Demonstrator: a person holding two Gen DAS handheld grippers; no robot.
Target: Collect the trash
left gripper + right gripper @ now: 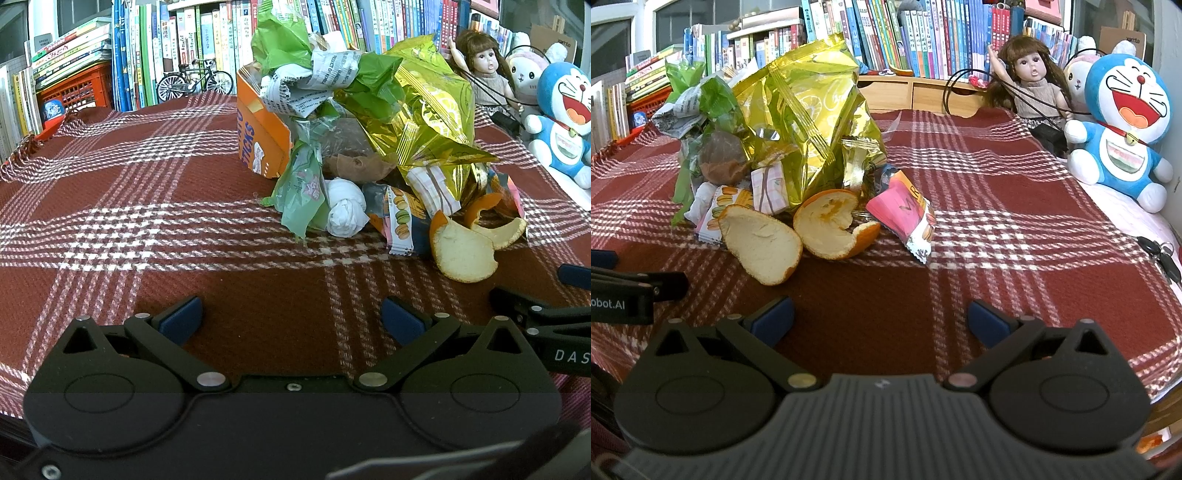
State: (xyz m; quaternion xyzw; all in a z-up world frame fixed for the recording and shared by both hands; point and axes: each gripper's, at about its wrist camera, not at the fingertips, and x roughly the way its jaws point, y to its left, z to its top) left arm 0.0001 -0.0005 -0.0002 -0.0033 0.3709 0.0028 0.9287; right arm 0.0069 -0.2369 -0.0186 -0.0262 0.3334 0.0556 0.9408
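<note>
A: Where is the trash pile (373, 147)?

B: On the red plaid cloth (147, 192) covering the surface, ahead of both grippers. From the left gripper (291, 317) it lies ahead and slightly right; from the right gripper (881, 317), ahead and left.

A: What does it contain?

B: A crumpled gold foil bag (809, 122) stands tallest. Green wrapping (284, 40) and printed paper (310, 85) sit at the far left of the heap, beside an orange carton (258, 136). A white tissue wad (345, 212) and a pale green wrapper (303, 192) lie on the near left edge.

A: Which pieces are nearest the jaws?

B: Two orange peels: one (761, 247) inner side up, the other (831, 225) cupped, touching it. A macaron-printed packet (720, 210) lies just behind the first peel; a pink snack packet (905, 214) lies just right of the second.

A: State of the jaws?

B: Both pairs stand wide apart, holding nothing, low over the cloth and short of the pile. Each gripper shows at the edge of the other's view.

A: Surroundings?

B: Beyond the pile, shelves of books (923, 40). Ahead and right of the right jaws, a doll (1030, 85) and a blue plush cat (1123, 125); keys (1160, 254) lie at the far right. A model bicycle (194, 83) stands ahead and left of the left jaws.
</note>
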